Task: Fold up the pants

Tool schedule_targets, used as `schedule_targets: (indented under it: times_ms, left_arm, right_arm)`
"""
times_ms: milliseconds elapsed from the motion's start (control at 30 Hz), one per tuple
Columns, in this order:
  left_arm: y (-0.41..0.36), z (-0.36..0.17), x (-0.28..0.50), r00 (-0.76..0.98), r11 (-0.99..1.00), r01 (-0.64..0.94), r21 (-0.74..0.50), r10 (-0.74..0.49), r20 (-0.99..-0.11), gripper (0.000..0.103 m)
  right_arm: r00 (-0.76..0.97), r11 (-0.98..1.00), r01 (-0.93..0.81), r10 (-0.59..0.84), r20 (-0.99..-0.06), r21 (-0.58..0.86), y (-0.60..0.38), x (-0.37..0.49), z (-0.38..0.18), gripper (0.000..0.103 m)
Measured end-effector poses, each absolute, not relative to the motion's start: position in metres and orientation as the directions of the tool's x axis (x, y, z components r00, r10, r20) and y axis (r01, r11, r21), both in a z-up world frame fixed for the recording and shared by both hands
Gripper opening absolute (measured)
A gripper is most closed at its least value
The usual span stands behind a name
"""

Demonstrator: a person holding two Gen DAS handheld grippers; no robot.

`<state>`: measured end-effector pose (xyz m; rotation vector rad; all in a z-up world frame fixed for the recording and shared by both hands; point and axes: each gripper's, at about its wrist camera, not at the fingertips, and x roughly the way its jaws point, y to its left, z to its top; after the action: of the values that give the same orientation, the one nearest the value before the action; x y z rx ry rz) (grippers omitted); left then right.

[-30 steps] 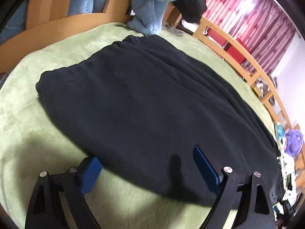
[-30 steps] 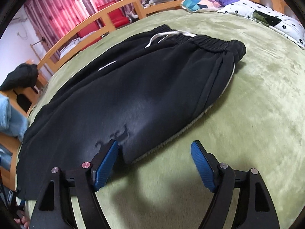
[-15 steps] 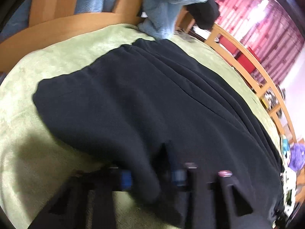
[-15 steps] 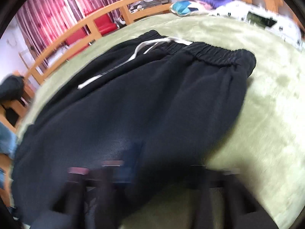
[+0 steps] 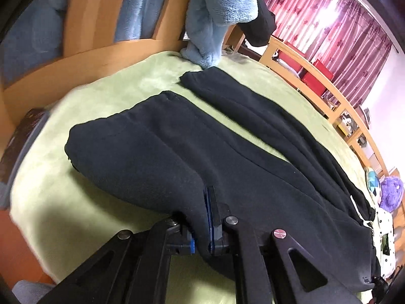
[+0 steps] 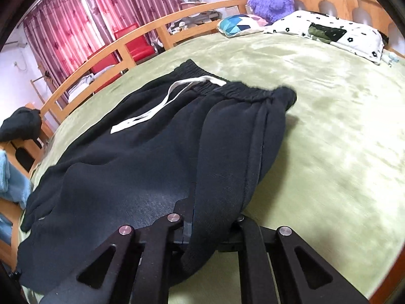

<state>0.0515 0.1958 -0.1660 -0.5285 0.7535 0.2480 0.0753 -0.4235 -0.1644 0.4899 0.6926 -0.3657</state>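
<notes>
Gripping black pants (image 5: 227, 157) near-side edge: left gripper (image 5: 202, 225) and right gripper (image 6: 200, 217) both clamped on bunched fabric, jaws just closed. Pants spread flat on green bed (image 6: 329, 131), waistband toward pillow (image 6: 329, 30).

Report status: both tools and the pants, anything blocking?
Left tool shut on pants, near edge. Right tool shut on the same edge nearer the waistband. Pants otherwise flat on green blanket. Blue plush beside far cuff.

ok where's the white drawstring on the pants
In the right wrist view the white drawstring lies left of centre on the black fleece pants, trailing from the elastic waistband.
</notes>
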Motion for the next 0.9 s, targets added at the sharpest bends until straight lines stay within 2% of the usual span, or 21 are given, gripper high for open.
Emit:
schedule_targets:
  times_ms: [333,667,733,833,900]
  left_arm:
    - [0.205,-0.168,-0.01,0.692,0.857,-0.381,-0.348,0.014,-0.722,0.008]
    - [0.206,-0.172,-0.015,0.683,0.867,-0.368,-0.335,0.008,-0.731,0.007]
    - [0.205,-0.178,-0.009,0.656,0.865,-0.38,-0.327,0.003,-0.755,0.008]
    - [0.208,-0.187,-0.009,0.624,0.857,-0.398,-0.327,-0.008,-0.781,0.013]
    - [0.212,-0.192,-0.011,0.631,0.846,-0.403,-0.349,-0.02,-0.776,0.017]
  right_arm:
    - [0.716,0.833,0.471,-0.17,-0.677,0.29,-0.414,0.003,-0.156,0.008]
    - [0.693,0.856,0.456,-0.172,-0.7,0.241,-0.406,-0.056,-0.159,0.009]
    - [0.672,0.87,0.444,-0.165,-0.722,0.214,-0.401,-0.048,-0.167,0.012]
    - [0.627,0.88,0.436,-0.146,-0.765,0.189,-0.399,-0.044,-0.181,0.033]
    - [0.615,0.865,0.464,-0.159,-0.772,0.191,-0.403,-0.051,-0.186,0.04]
